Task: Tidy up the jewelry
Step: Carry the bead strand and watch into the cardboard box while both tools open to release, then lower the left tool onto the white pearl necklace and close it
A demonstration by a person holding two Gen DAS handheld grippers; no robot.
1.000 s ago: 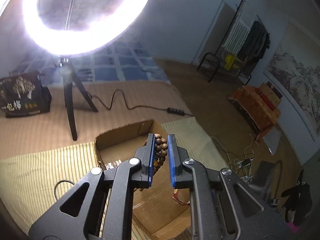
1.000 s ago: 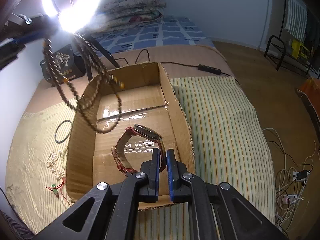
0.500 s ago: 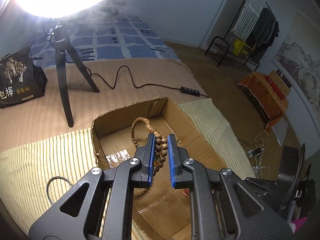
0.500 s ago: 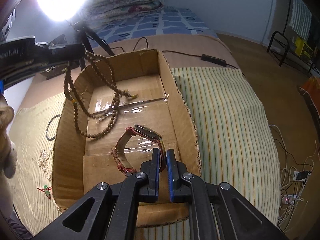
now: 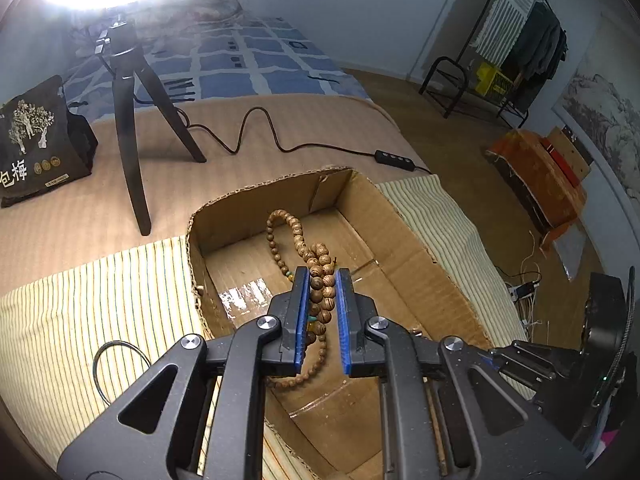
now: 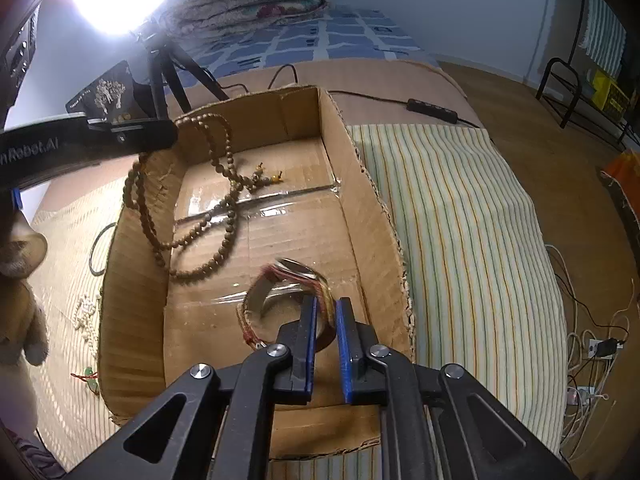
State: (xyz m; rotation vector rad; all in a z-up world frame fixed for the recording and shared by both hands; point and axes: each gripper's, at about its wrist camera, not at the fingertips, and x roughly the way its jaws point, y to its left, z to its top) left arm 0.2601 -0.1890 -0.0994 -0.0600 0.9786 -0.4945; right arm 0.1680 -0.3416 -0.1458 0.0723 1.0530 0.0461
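An open cardboard box (image 5: pixel 404 236) (image 6: pixel 360 184) lies on a striped cloth. My left gripper (image 5: pixel 322 276) is shut on a long string of brown wooden beads (image 5: pixel 320 296), held over the box's left side. In the right wrist view the left gripper (image 6: pixel 120 136) enters from the left, and the beads (image 6: pixel 224 200) hang from it, their lower loops on the box floor. My right gripper (image 6: pixel 325 308) is low in the box. Its jaws are opening. A watch with a red-brown strap (image 6: pixel 280 280) is blurred, its strap loose between the tips.
Left of the box on the cloth lie a black ring (image 5: pixel 116 364) (image 6: pixel 98 248), a white bead string (image 6: pixel 86 312) and a green pendant on red cord (image 6: pixel 90 376). A lamp tripod (image 5: pixel 132 120), a black bag (image 5: pixel 36 140) and a cable switch (image 5: pixel 394 158) sit behind. A person's hand (image 6: pixel 20 300) is at the left edge.
My left gripper came down with the beads, whose loops now rest on the box floor. The right jaws have parted a little and the watch has tipped over, blurred.
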